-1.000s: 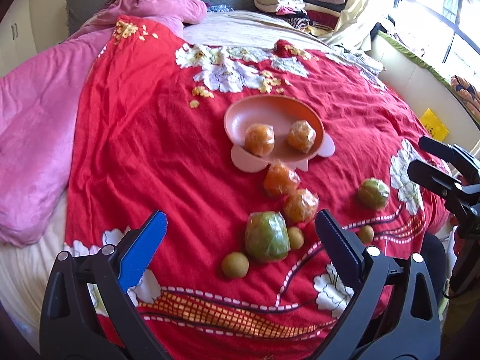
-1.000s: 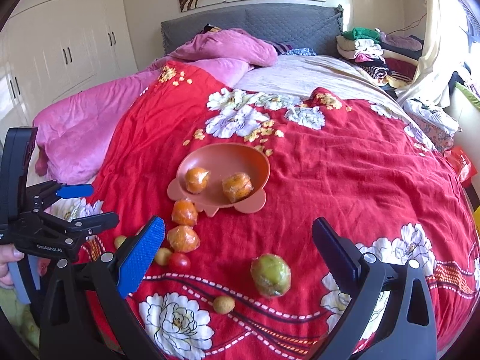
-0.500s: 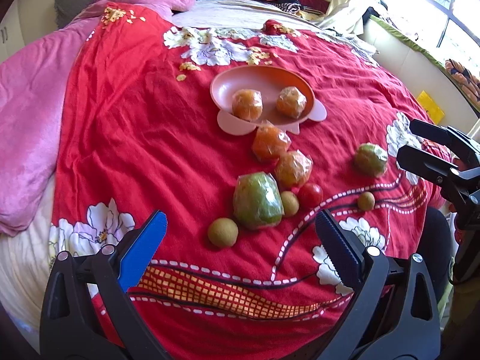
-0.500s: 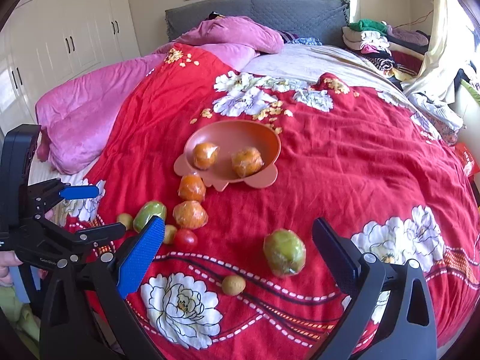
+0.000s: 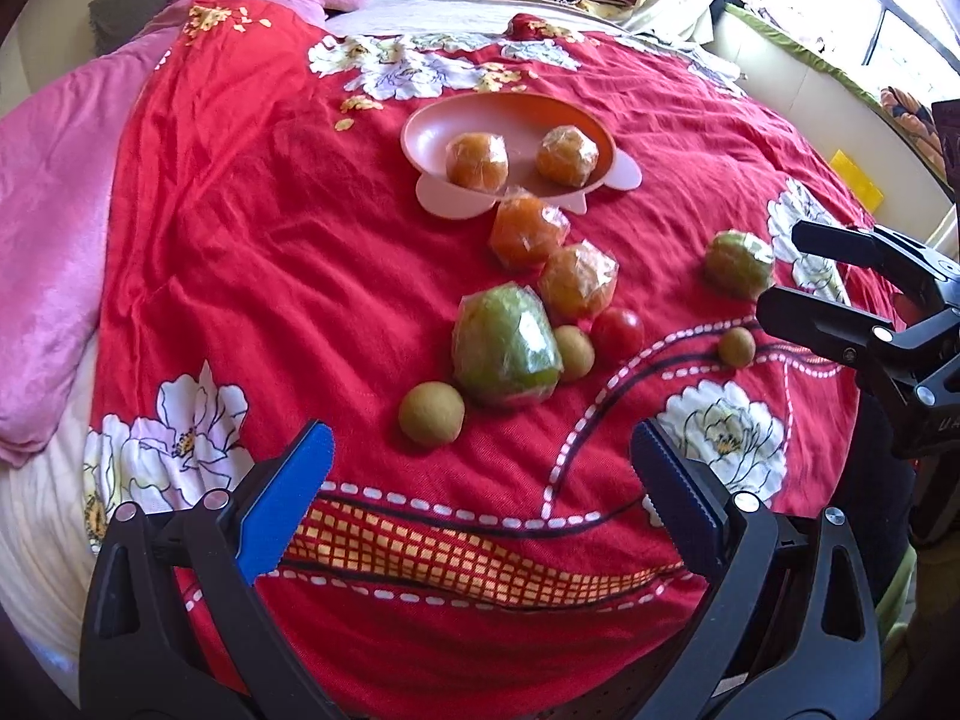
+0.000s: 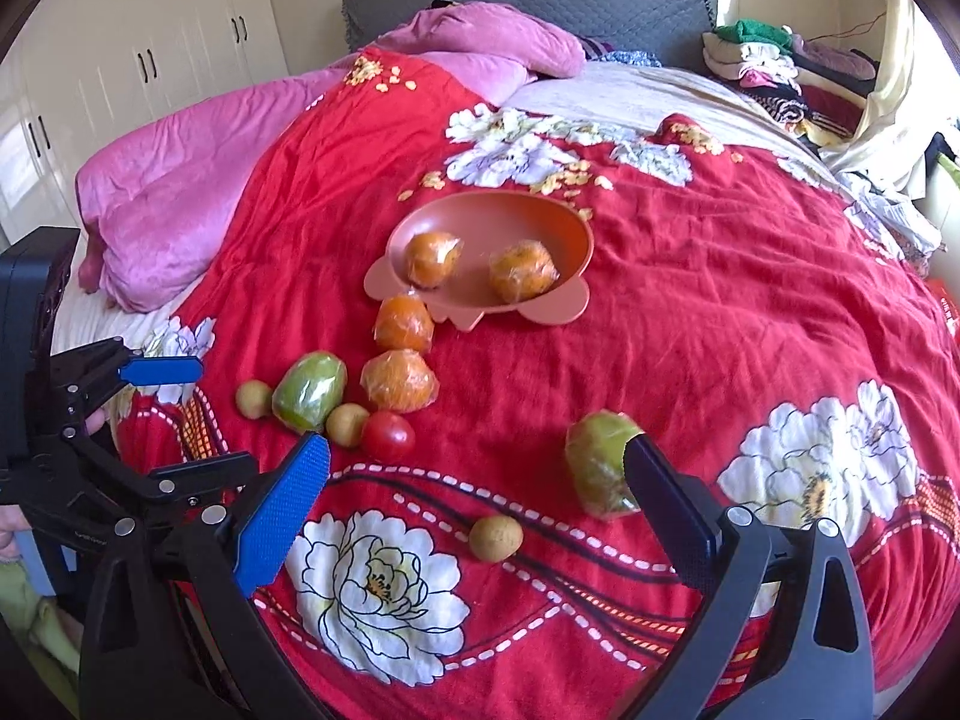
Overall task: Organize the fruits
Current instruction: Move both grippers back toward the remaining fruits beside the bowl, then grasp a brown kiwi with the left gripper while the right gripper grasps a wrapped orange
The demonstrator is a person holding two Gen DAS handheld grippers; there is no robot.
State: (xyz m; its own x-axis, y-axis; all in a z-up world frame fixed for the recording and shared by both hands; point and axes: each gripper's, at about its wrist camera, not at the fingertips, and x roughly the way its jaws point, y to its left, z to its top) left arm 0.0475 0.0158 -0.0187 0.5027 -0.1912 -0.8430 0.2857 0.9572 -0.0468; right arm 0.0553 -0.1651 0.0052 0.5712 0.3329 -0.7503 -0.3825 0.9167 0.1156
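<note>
A pink bowl on the red floral blanket holds two wrapped oranges. Just in front of it lie two more wrapped oranges, a wrapped green mango, a red tomato and small tan round fruits. A second green fruit lies apart, beside my right gripper's right finger. My left gripper is open and empty, short of the cluster. My right gripper is open and empty too.
A pink quilt lies bunched along the left side of the bed. Folded clothes are stacked at the far right by the grey headboard. White wardrobes stand beyond the bed.
Both grippers have moved forward and lower over the bed, so the fruits are nearer. The right gripper's finger now stands next to the lone green fruit. No fruit has moved.
</note>
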